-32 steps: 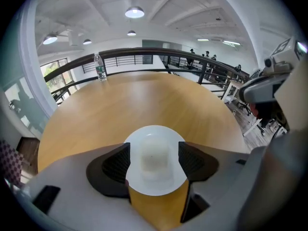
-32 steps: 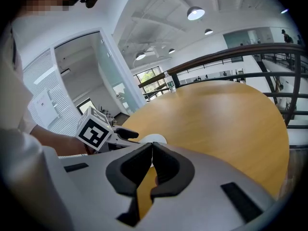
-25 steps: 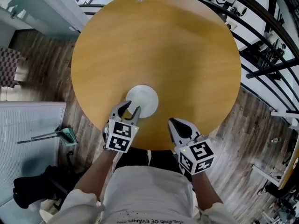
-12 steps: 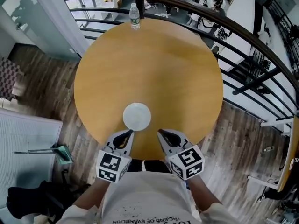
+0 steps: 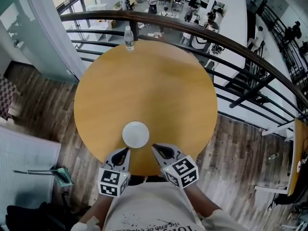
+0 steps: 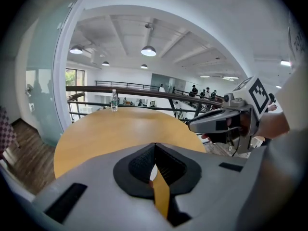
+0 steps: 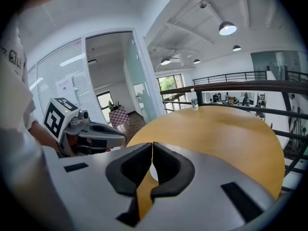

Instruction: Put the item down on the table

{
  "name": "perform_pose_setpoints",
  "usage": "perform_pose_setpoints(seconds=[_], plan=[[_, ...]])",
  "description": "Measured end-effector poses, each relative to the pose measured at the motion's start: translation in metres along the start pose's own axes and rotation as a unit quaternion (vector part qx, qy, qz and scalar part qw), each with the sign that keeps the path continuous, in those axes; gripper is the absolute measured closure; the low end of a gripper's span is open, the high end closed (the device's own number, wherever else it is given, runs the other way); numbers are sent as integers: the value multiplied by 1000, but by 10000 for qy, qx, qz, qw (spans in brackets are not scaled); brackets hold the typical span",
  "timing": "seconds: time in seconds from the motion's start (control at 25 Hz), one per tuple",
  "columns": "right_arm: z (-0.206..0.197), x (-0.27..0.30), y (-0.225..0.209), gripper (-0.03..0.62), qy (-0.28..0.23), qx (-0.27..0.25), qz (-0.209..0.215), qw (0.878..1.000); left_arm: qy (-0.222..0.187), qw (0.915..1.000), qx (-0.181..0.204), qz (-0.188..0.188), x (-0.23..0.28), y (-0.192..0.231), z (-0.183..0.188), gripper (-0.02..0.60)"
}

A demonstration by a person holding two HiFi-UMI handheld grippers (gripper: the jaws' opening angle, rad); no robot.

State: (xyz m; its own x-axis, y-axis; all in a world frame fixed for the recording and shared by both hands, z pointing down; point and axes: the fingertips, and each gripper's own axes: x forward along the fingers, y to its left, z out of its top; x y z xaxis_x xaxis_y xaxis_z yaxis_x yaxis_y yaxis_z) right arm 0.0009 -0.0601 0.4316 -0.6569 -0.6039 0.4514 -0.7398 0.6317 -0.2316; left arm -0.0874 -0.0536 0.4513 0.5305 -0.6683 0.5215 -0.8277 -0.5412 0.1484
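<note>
A white round disc [image 5: 135, 134] lies flat on the round wooden table [image 5: 144, 81], close to its near edge. My left gripper [image 5: 126, 151] hovers just short of the disc on the near side, jaws shut with nothing between them. My right gripper [image 5: 155, 147] is beside it to the right, also shut and empty. Neither touches the disc. In the left gripper view the left gripper [image 6: 154, 145] has its pads together, and the right gripper [image 6: 192, 125] shows at the right. In the right gripper view the right gripper [image 7: 152, 143] is closed tip to tip.
A clear water bottle [image 5: 128, 37] stands at the table's far edge. A dark curved railing [image 5: 231, 42] runs behind and to the right of the table. Wooden floor surrounds the table, and a white slatted panel [image 5: 24, 153] stands at the left.
The left gripper stood open at the disc's rim; its jaws have since shut and it has drawn back toward me. The right gripper also pulled back. The disc stays on the table.
</note>
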Motion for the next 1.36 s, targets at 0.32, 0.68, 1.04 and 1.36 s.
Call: perform_pose_setpoints(seconds=[0.32,0.68,1.04,1.36], plan=[[14,1,-2,569,-139,64,-20,9999,-37,9997,106,223,-8,19,9,558],[20,2,-2,569,-147,-27,-2,9999,-89,9995,126,288,-6,19,15,558],[15,-2,-9,569,-108,2,-91,9999,-41,9996,145,233,-2,19,12,558],[13,-5,-2,569,-87,-5,-90,9999,60,9994,172,295,-11,20,4,558]])
